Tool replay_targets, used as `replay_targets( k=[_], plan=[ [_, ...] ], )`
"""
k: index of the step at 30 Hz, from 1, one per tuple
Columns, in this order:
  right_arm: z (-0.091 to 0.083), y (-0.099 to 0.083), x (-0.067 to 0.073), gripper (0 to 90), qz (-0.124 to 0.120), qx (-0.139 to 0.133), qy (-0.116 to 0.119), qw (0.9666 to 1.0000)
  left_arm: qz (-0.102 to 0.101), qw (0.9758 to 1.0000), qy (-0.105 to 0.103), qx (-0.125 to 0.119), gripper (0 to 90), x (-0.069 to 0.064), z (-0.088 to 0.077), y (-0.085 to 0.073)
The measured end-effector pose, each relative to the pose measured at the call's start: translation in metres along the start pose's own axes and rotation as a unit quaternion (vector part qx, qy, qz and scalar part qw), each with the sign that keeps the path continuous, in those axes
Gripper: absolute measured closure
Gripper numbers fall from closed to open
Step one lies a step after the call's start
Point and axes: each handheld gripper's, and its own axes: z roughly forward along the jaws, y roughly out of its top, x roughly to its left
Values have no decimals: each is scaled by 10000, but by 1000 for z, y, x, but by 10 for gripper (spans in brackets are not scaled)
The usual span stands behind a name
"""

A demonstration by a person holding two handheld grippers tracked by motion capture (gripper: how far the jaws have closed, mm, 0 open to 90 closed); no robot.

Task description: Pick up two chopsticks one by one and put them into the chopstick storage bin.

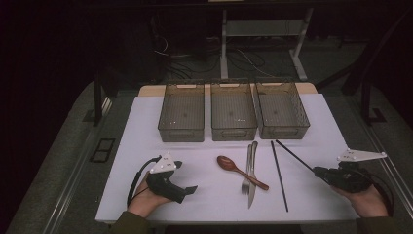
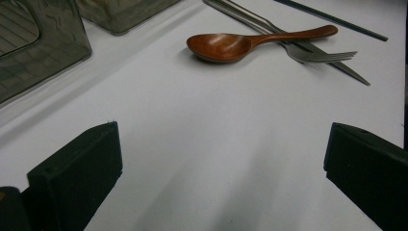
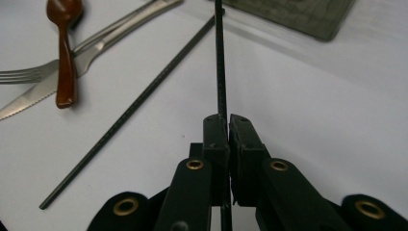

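Right hand-held gripper [image 3: 227, 126]: jaws pinched onto a thin black chopstick [image 3: 221, 57], seen close in its own view; the high view shows the stick slanting up-left over the white worktop [image 1: 146, 126]. Second black chopstick [image 1: 279, 175] lies flat beside steel fork [image 1: 247, 170], knife [image 1: 253, 175] and brown wooden spoon [image 1: 234, 168]. Left hand-held gripper [image 2: 221, 159]: jaws wide apart, empty.

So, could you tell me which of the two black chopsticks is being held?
The one on the right, clamped at its near end in the right gripper. The other chopstick lies loose on the table beside the knife.
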Motion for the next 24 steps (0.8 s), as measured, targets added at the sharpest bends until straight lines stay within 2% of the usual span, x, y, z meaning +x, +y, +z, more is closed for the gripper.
replay_targets(
  k=[8,13,24],
  plan=[
    [-6,6,5,865,-96,-151,183,9997,25,10000,-5,-23,0,2,-2,-1],
    [-9,11,9,865,-161,-264,251,9992,-30,10000,-33,-69,0,2,-5,-3],
    [-7,30,14,865,-291,-467,380,9978,28,9999,-71,-123,0,2,-7,-5]
  ],
)
